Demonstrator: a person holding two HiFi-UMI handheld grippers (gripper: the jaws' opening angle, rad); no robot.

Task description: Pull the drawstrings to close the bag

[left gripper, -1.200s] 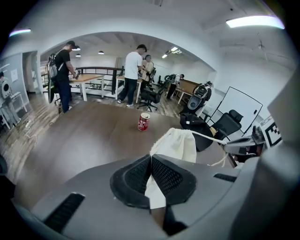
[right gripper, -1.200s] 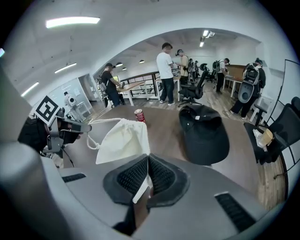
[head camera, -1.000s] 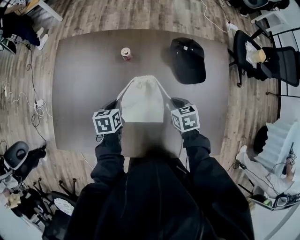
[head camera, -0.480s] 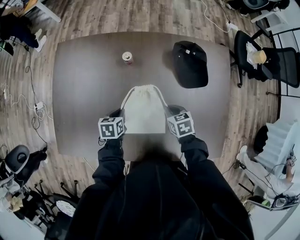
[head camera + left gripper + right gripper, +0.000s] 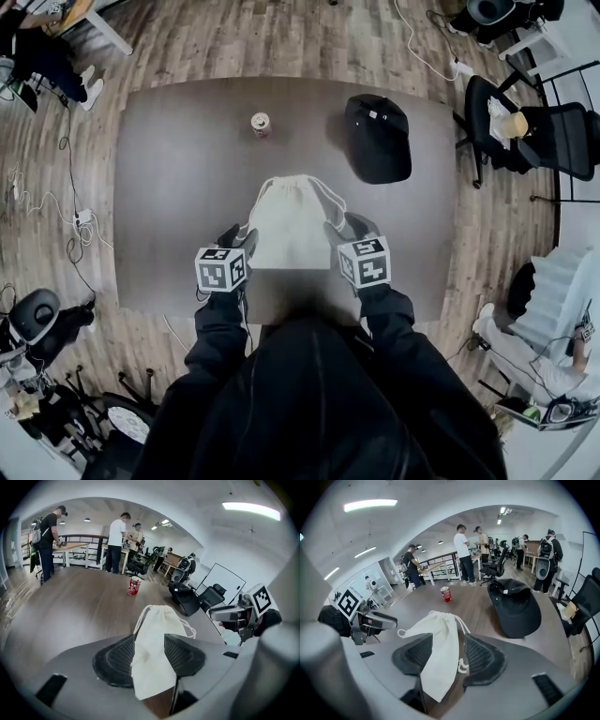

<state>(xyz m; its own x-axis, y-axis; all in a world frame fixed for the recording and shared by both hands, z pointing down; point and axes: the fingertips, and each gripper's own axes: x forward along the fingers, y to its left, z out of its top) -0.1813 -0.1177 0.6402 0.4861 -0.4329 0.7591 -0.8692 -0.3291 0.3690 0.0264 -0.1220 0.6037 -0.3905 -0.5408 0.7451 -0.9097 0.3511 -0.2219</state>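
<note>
A cream drawstring bag (image 5: 287,223) lies flat on the dark table (image 5: 169,187), its gathered mouth at the far end. My left gripper (image 5: 240,242) is at the bag's near left corner, and my right gripper (image 5: 337,231) is at its near right side. In the left gripper view the jaws (image 5: 149,641) are opening, and the bag (image 5: 157,632) shows in the gap with the pads clear of it. In the right gripper view the jaws (image 5: 448,641) are opening over the bag (image 5: 439,651), with a knotted white cord (image 5: 462,665) lying loose by the right pad.
A red can (image 5: 260,124) stands on the far side of the table. A black cap (image 5: 378,139) lies at the far right. Chairs (image 5: 525,131) stand off the table's right end. Several people stand at benches in the background (image 5: 117,536).
Both grippers have gone from shut to open. The cords that ran taut from the bag's mouth to the grippers now lie slack beside the bag.
</note>
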